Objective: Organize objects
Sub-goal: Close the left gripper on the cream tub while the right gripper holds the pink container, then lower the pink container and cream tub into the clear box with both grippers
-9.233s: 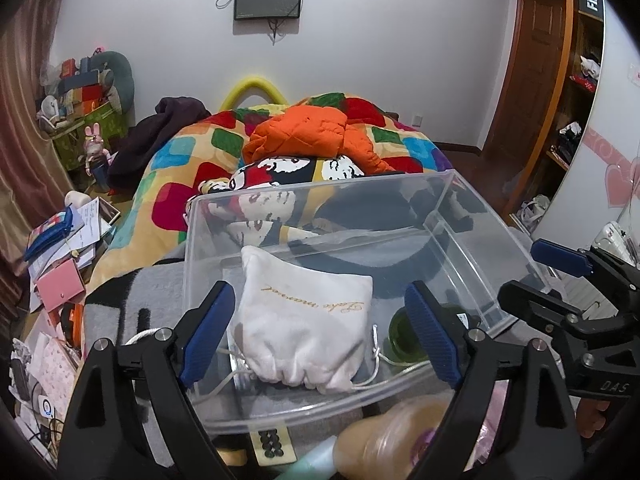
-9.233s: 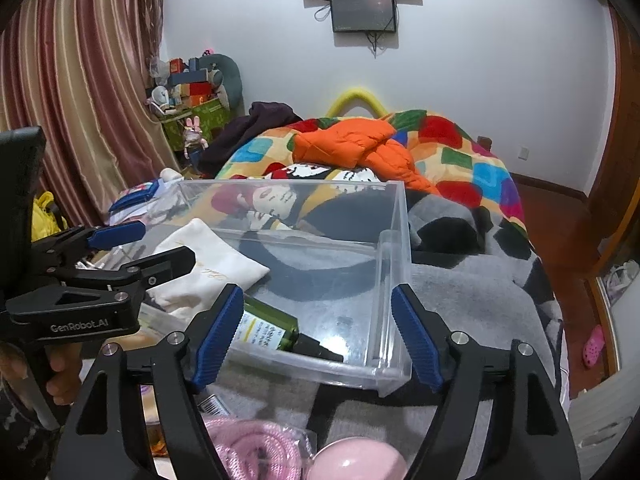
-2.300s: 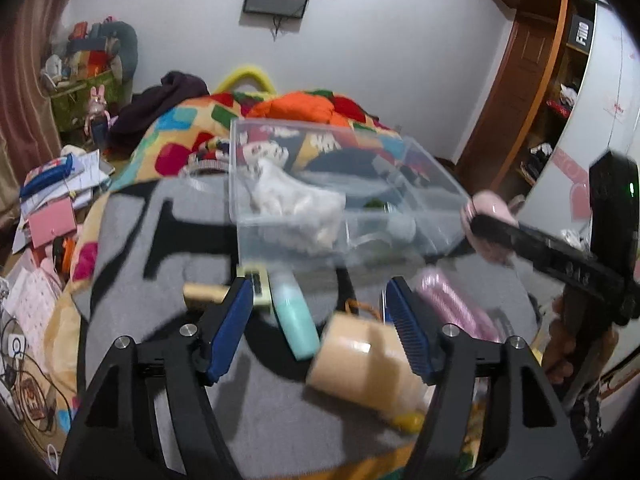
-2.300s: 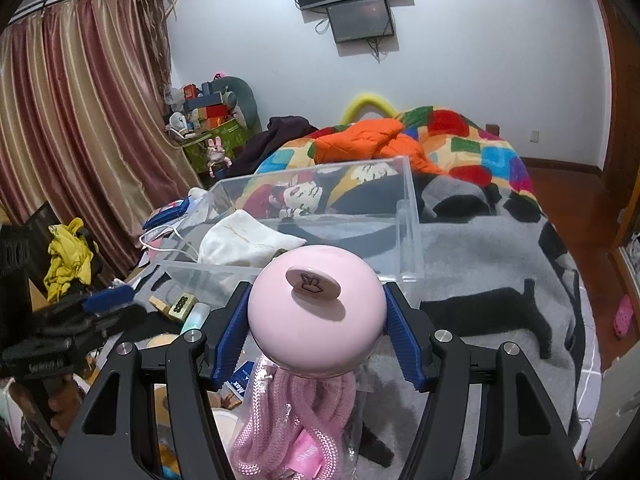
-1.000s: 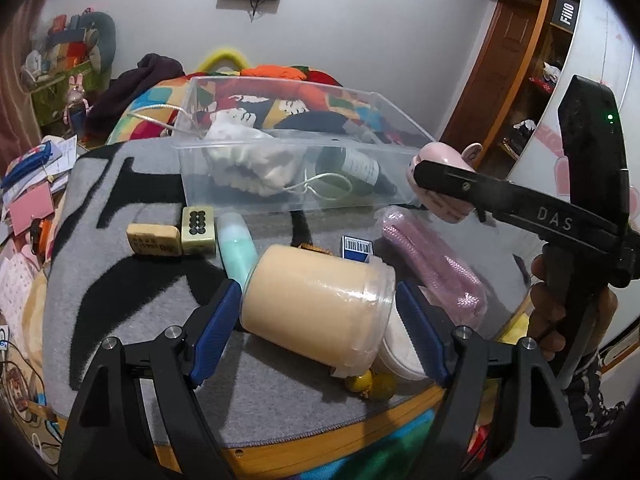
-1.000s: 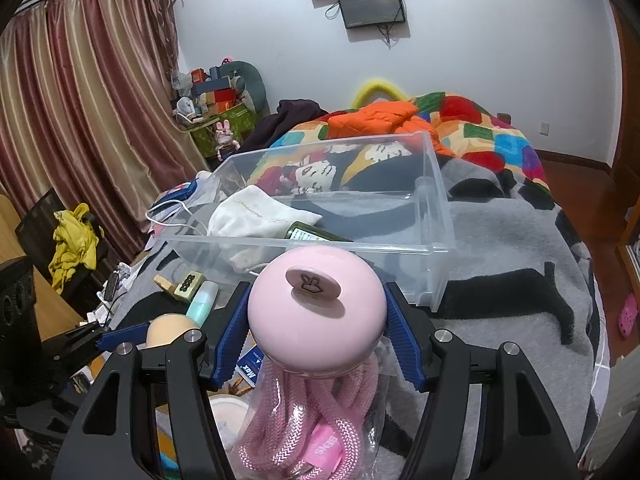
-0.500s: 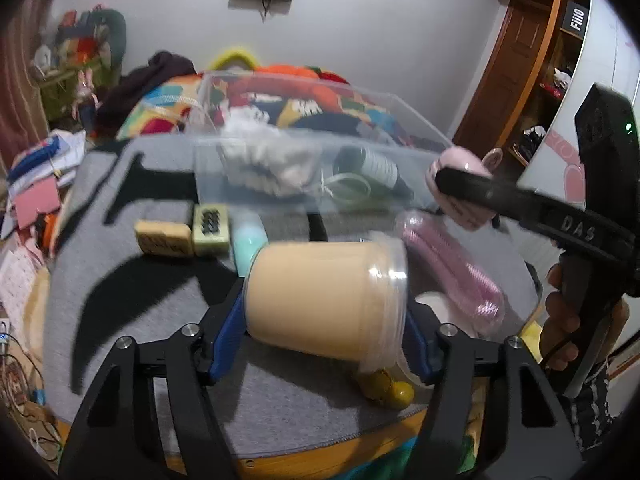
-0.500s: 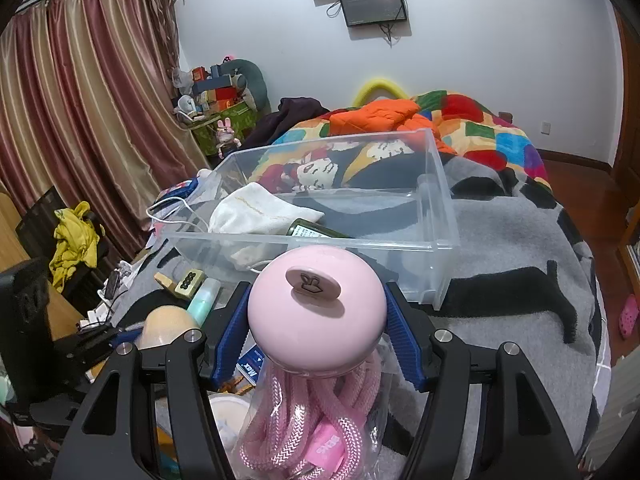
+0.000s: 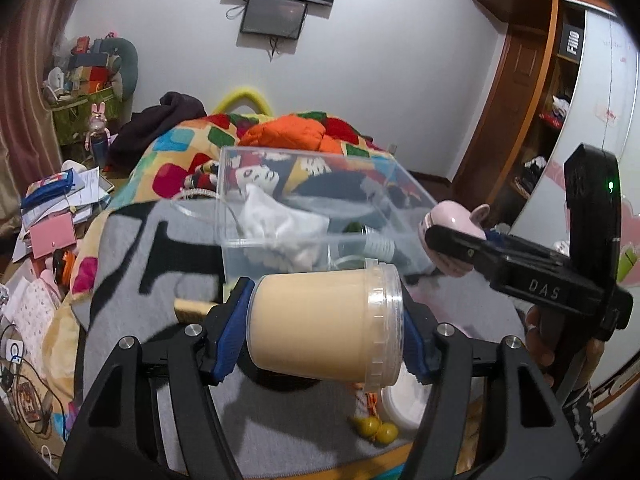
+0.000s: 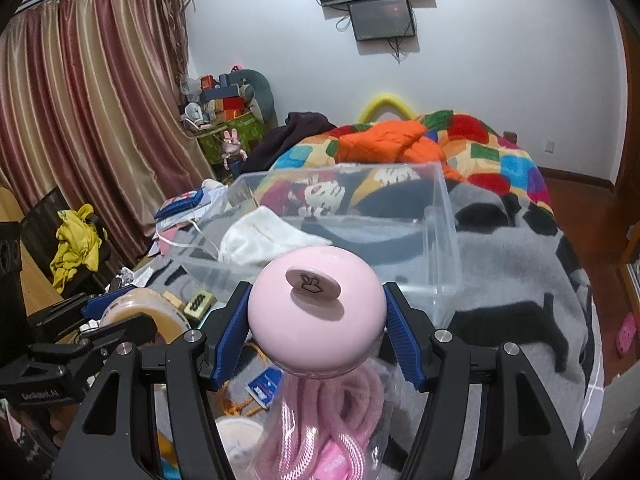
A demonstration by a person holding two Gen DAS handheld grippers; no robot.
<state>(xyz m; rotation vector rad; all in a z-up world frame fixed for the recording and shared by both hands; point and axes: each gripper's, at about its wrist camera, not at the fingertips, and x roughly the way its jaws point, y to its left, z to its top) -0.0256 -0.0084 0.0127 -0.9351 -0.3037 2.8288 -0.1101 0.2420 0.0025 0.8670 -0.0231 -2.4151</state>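
Note:
My left gripper is shut on a beige jar with a clear lid, held sideways just above the grey blanket. My right gripper is shut on a round pink object with a rabbit mark on its top button. In the left wrist view that pink object hangs at the right of the clear plastic bin. A white pouch and a green bottle lie inside the bin. A bagged pink rope lies on the blanket below the right gripper.
Two yellow balls and a white round tub sit near the table's front edge. A mahjong tile, a wooden block and a blue card lie on the blanket. The bed with its patchwork quilt is behind the bin.
The left gripper's pads closed onto the beige jar and raised it off the blanket, toward the bin. The right gripper kept still with the pink object.

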